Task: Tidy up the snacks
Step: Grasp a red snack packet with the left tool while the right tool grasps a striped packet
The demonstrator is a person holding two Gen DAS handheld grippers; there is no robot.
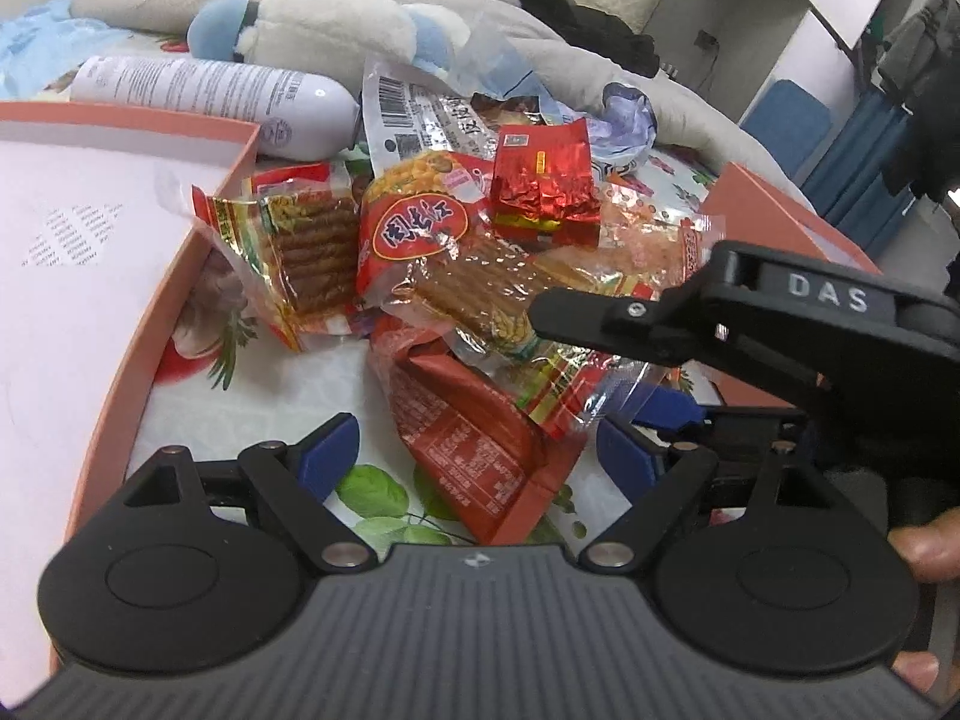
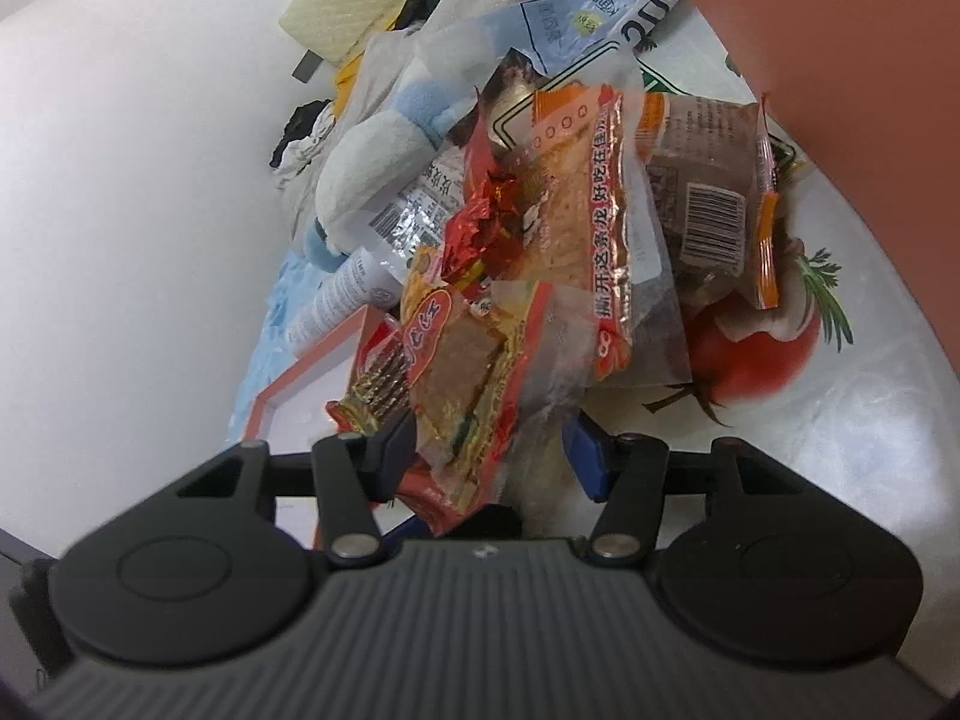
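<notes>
A heap of snack packets lies on a flowered cloth. In the left wrist view my left gripper (image 1: 477, 456) is open, its blue pads either side of a flat red packet (image 1: 474, 450). Beyond lie a clear packet of brown biscuits (image 1: 312, 252), a red-labelled wafer packet (image 1: 456, 264) and a red foil pouch (image 1: 543, 186). My right gripper (image 1: 606, 315) reaches in from the right over the wafer packet. In the right wrist view the right gripper (image 2: 489, 450) stands open around the end of that wafer packet (image 2: 468, 384), with an orange cracker packet (image 2: 594, 228) and a brown packet (image 2: 702, 204) behind.
An open pink box (image 1: 120, 354) with a white inside lies at the left; another pink box part (image 1: 768, 222) sits at the right. A white bottle (image 1: 210, 96), a plush toy (image 1: 324, 24) and bedding crowd the back. A thumb (image 1: 927, 546) shows at the right edge.
</notes>
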